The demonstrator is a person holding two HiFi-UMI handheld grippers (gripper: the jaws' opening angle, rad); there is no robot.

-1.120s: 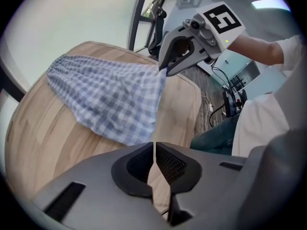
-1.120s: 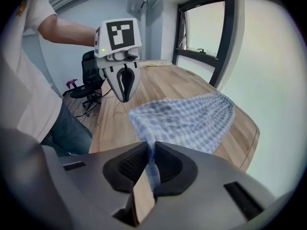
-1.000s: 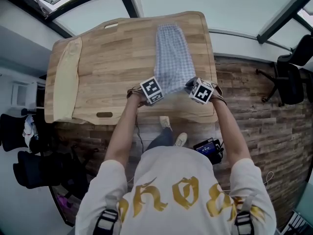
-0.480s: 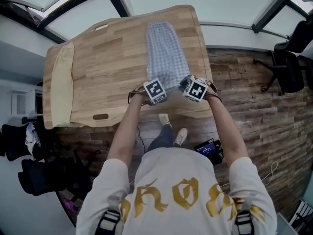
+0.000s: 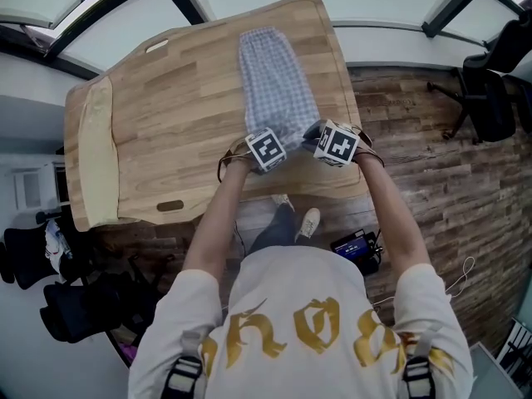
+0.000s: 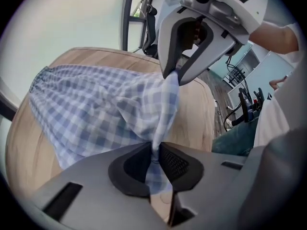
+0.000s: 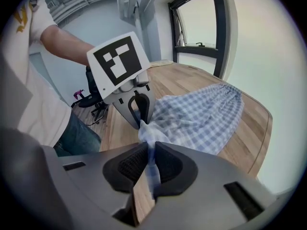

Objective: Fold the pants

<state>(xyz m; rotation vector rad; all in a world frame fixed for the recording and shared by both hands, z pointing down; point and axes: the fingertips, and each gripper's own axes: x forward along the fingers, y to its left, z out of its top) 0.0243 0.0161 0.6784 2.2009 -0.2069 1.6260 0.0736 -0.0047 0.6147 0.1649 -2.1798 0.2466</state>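
Blue-and-white checked pants (image 5: 274,86) lie lengthwise on the right part of the wooden table (image 5: 183,106), waistband at the far end. Both grippers stand side by side at the near end, pointing steeply down. My left gripper (image 5: 266,148) has just been closing its jaws and now pinches a bunched corner of the fabric (image 6: 154,152). My right gripper (image 5: 334,143) is shut on the other near corner (image 7: 149,159). In the left gripper view the right gripper (image 6: 173,74) holds a twisted fold just ahead. The cloth between the two hangs gathered above the wood.
A folded cream cloth (image 5: 96,152) lies along the table's left edge. The table's near edge is just below the grippers, with the person's shoes (image 5: 307,220) and a black device (image 5: 357,248) on the floor. An office chair (image 5: 490,98) stands at the right.
The left gripper has sunk and drawn closer to the right one at the pants' near end. The head camera has shifted, so the table sits higher and further left.
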